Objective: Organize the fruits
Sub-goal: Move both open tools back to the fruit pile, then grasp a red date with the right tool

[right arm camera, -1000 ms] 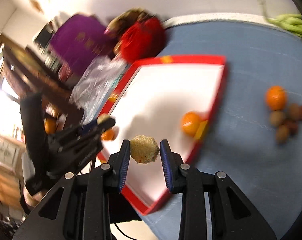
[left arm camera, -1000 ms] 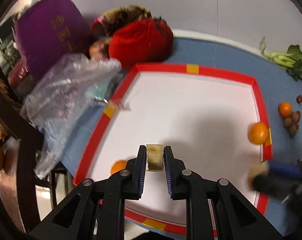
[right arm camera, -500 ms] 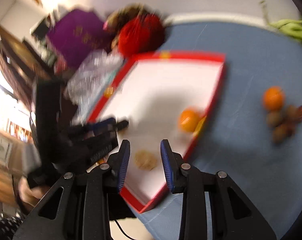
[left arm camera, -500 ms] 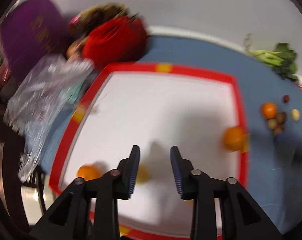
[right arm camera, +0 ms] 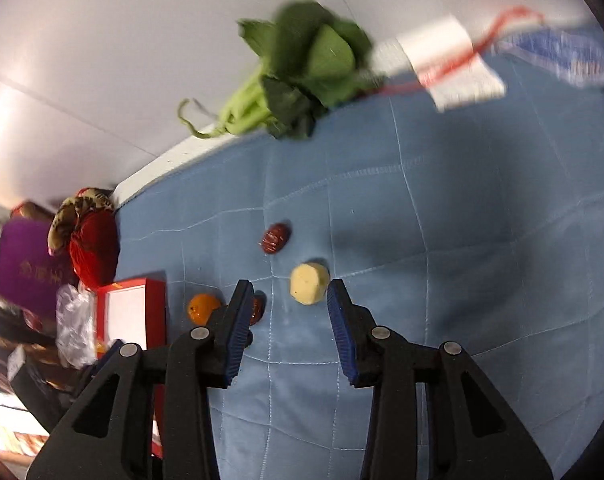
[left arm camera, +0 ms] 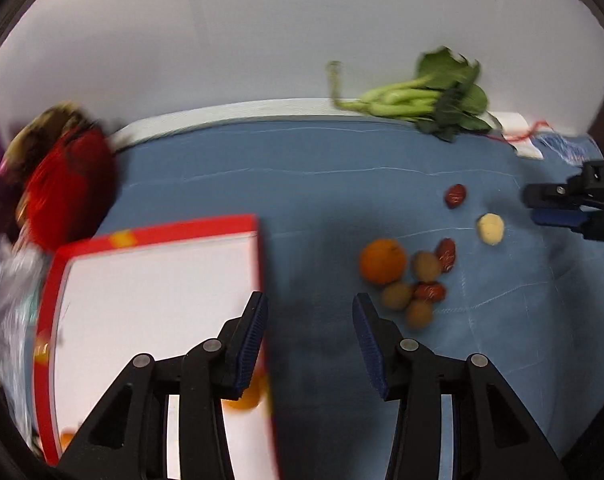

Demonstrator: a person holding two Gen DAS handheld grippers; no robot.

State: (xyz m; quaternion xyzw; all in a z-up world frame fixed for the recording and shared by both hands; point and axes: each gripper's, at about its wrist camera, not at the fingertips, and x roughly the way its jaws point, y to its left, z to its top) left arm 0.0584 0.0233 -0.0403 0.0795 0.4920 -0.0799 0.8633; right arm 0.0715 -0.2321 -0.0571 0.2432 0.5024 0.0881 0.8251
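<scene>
My left gripper (left arm camera: 310,330) is open and empty, above the blue cloth just right of the red-rimmed white tray (left arm camera: 157,236). An orange (left arm camera: 243,400) lies in the tray behind my left finger. A loose orange (left arm camera: 382,261), brown round fruits (left arm camera: 426,266) and red dates (left arm camera: 456,195) lie on the cloth to the right. A pale yellow fruit piece (left arm camera: 490,229) lies near my right gripper (left arm camera: 542,210). In the right wrist view my right gripper (right arm camera: 287,310) is open, with the yellow piece (right arm camera: 309,283) just ahead between the fingertips. A date (right arm camera: 275,237) lies beyond it.
Green leafy vegetables (left arm camera: 430,100) lie at the cloth's far edge by the white wall. A red and patterned bundle (left arm camera: 67,192) sits at the far left. A clear plastic bag (left arm camera: 1,292) lies left of the tray. White paper with red string (right arm camera: 450,60) lies far right.
Both grippers opened and dropped their fruit pieces into the tray. Both then swung right, away from the tray, toward the loose fruits on the cloth.
</scene>
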